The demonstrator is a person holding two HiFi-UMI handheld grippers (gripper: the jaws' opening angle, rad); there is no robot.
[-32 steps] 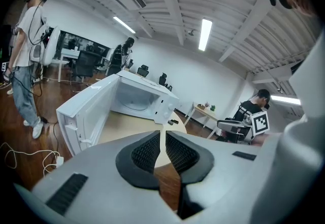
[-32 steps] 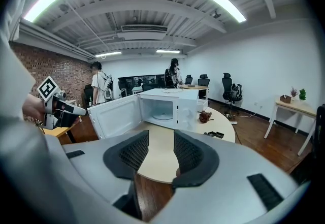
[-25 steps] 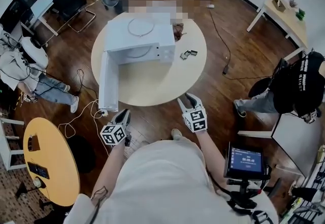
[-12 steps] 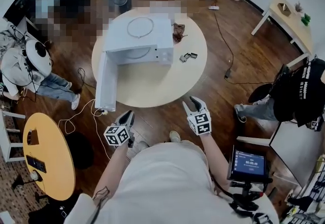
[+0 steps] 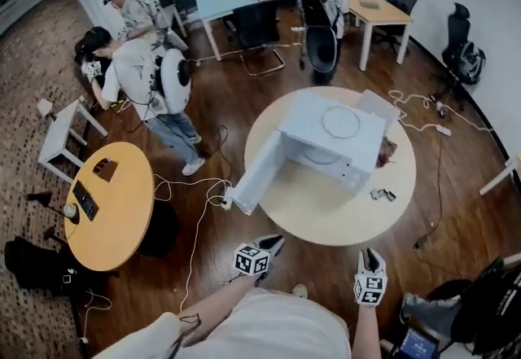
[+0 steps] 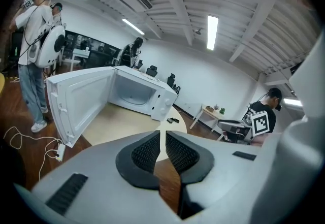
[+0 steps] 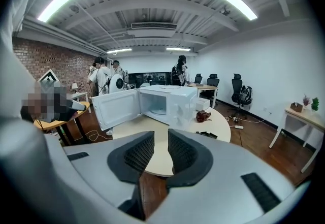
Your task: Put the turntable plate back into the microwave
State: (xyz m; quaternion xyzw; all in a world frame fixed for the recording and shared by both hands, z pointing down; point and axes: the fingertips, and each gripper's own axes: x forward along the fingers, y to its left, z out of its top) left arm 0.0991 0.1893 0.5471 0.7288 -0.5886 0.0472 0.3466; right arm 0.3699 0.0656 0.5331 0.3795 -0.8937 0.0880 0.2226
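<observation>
Cream shirt [image 5: 269,331], grey hand-held grippers [image 5: 275,242] [image 5: 371,253] — marker cubes [image 5: 251,260]

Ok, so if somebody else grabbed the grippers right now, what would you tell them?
Left gripper: shut, empty, held short of the table.
Right gripper: jaws have just been closing, a small gap between them, nothing in it.
Microwave stands on the round table, its door swung wide open.
A round disc lies on top of it, probably the turntable plate. A round shape also shows inside, so I cannot be sure.
Done: door open.
Left: if that disc is the plate, lift it and set it inside.
</observation>
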